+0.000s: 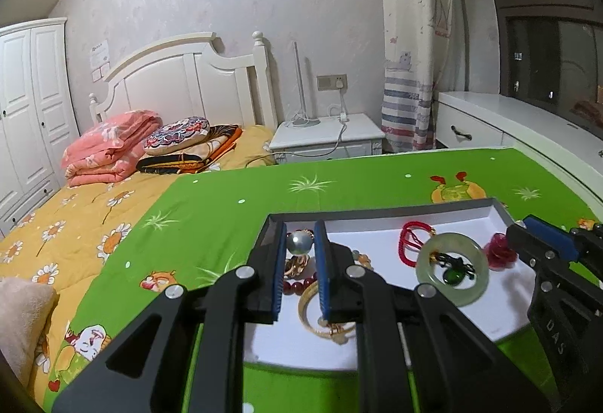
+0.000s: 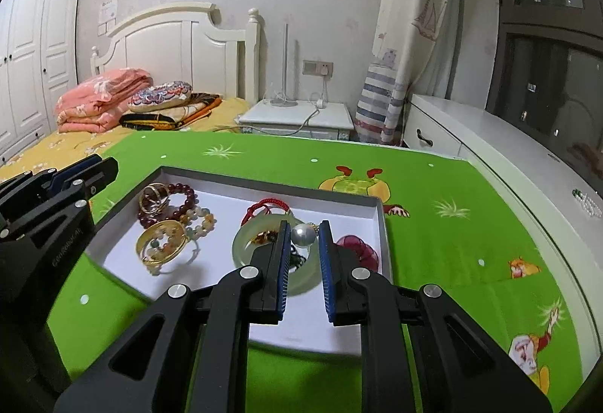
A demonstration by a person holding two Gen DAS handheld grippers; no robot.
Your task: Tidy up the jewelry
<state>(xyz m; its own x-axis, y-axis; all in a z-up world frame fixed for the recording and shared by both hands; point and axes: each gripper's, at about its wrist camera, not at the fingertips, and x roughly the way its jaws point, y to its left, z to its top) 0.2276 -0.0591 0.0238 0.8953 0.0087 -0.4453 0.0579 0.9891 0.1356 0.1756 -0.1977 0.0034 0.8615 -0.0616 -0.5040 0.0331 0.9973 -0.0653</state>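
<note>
Green cartoon-print cloth (image 2: 433, 224); white-lined grey tray (image 2: 380, 224); pale green jade ring (image 1: 452, 273); yellow daisy-patterned quilt (image 1: 75, 224).

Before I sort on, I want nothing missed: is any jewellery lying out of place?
Yes. A pale bead strand with one green bead lies on the white ledge at the right, apart from the grey-rimmed white box that holds the other pieces.
</note>
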